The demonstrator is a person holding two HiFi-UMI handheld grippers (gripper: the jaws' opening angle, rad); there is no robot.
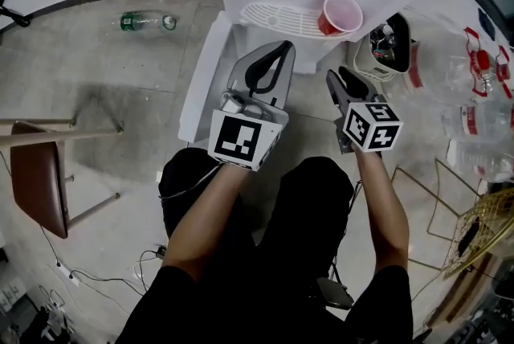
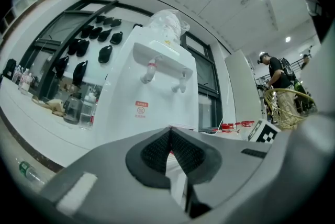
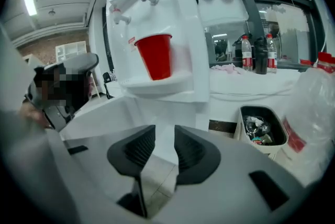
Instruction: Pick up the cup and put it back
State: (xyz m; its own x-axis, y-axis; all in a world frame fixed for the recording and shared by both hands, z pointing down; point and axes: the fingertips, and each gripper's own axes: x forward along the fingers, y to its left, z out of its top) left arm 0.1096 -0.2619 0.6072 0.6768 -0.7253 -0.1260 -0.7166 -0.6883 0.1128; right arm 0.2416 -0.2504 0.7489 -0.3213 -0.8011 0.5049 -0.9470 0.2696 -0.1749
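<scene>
Two grippers sit near us, both empty: we log the left gripper [image 2: 169,134] with jaws pressed together, the right gripper [image 3: 161,136] with jaws a narrow gap apart. Red cup [image 3: 155,55] stands upright on the tray [image 3: 157,84] of the far water dispenser [image 3: 175,8].

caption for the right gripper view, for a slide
Red cup on the tray of the dispenser, ahead of the right gripper, its jaws slightly apart and empty.

Red cup [image 1: 341,14] upright on dispenser's drip tray [image 1: 277,18] (interior empty).
</scene>
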